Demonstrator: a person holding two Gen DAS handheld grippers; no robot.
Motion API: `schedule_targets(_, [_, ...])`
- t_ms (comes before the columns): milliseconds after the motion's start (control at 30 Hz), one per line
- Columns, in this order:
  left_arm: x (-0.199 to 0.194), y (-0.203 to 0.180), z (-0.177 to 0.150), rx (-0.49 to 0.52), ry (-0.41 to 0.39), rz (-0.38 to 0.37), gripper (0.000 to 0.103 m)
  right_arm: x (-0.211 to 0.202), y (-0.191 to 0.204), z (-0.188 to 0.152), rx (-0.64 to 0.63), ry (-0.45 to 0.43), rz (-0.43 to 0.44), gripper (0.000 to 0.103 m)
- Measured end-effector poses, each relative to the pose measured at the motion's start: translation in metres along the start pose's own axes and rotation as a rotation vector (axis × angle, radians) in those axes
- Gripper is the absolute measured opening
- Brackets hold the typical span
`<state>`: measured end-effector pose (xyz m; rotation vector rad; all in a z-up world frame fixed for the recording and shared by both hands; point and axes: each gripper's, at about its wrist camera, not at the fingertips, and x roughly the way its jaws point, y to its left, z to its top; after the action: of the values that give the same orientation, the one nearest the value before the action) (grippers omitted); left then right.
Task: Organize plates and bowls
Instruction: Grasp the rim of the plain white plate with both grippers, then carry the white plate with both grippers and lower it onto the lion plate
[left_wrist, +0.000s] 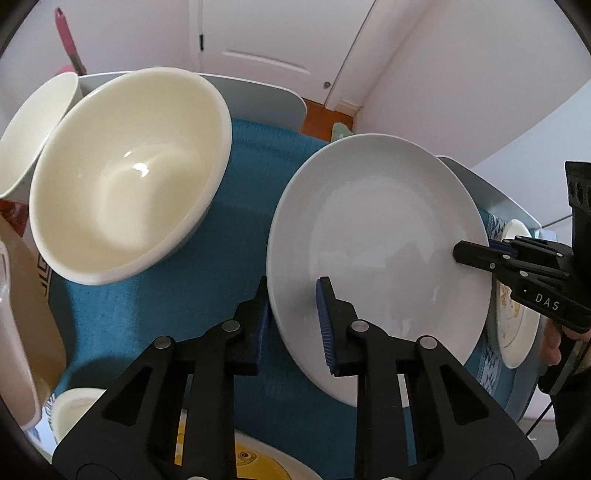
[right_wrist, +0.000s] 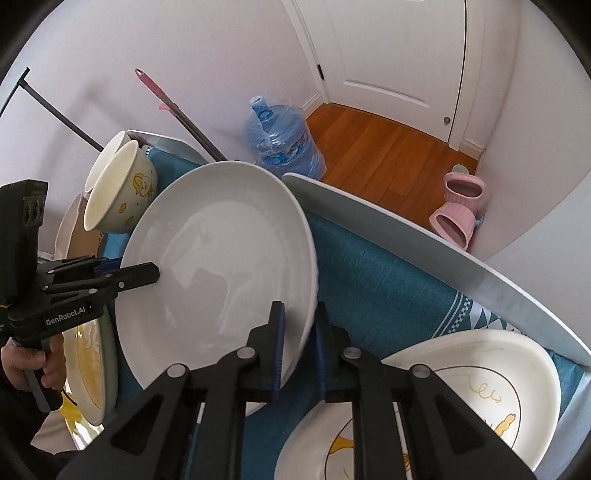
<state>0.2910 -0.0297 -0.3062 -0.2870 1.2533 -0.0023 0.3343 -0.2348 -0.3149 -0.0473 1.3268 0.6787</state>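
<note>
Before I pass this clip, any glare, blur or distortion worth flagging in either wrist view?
Left wrist: sharp; small glare spots inside the large cream ceramic bowl; fisheye curves the walls. Right wrist: sharp; soft sheen and gripper shadow on the round white plate; the grey table edge bows strongly.

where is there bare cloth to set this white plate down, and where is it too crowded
Bare blue cloth lies between the cream bowl and the white plate, and again between the plate and the table's far edge. Crowded: the duck plates near the right tongs, and bowls at the far corner.
</note>
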Motion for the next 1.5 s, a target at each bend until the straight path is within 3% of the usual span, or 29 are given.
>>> schedule_targets(400, [-0.015, -0.014, 0.003, 0.041, -0.01, 0.055, 0.021, -0.003, 0.002, 0.008, 0.008, 0.0, -0.012, 0.014])
schedule_targets(733, [-0.058, -0.018, -0.001, 0.045, -0.041, 0.05, 0.021, -0.025, 0.02, 0.014, -0.006, -0.015, -0.018, 0.014])
schedule_targets(1133, [-0.149, 0.022, -0.034, 0.065, -0.115, 0.006, 0.021, -0.073, 0.093, -0.005, -0.022, -0.074, -0.021, 0.014])
schedule_targets(1500, [-0.183, 0.085, -0.088, 0.141, -0.093, -0.03, 0.021, -0.062, 0.176, -0.071, 0.091, -0.057, -0.046, 0.014])
